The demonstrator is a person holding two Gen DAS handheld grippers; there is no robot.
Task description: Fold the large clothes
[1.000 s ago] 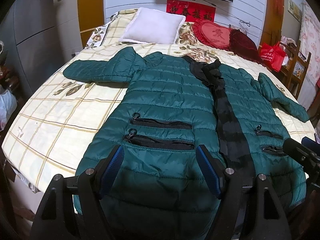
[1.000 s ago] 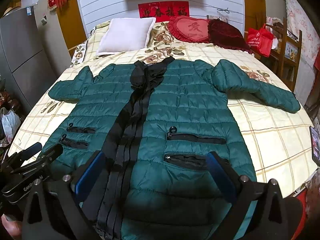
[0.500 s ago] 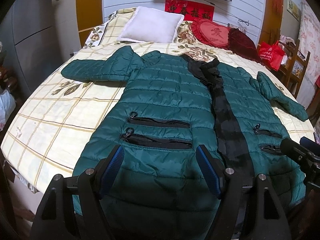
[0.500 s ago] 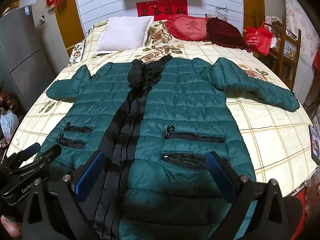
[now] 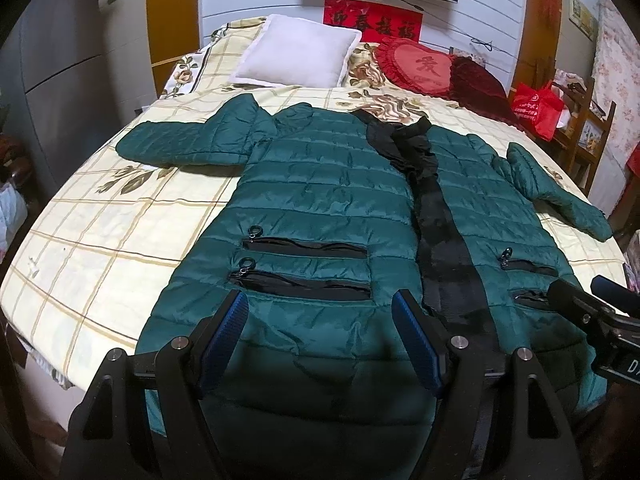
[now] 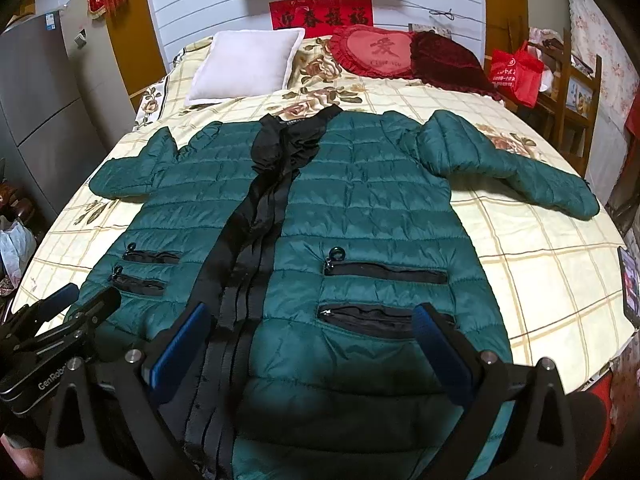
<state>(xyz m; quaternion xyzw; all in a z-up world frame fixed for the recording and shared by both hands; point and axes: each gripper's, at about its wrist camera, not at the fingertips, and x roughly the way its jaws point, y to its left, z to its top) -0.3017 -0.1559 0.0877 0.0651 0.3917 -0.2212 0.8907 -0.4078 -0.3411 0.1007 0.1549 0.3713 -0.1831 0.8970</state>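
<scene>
A long dark-green quilted jacket [image 5: 320, 184] [image 6: 360, 200] lies flat, front up, on the bed, both sleeves spread out and a black zip band down its middle. My left gripper [image 5: 320, 312] hovers open over the hem on the jacket's left half, below the two zip pockets, nothing between its blue pads. Over the right half's hem my right gripper [image 6: 310, 328] hangs open too, its pads apart above the lower pocket. Each gripper shows at the edge of the other's view.
The bed [image 5: 100, 240] [image 6: 540, 248] has a cream checked floral cover. At its head lie a white pillow [image 5: 296, 52], a red heart cushion [image 5: 420, 66] and a dark red cushion [image 6: 448, 58]. A wooden chair with a red bag [image 6: 516, 72] stands right; grey cabinets left.
</scene>
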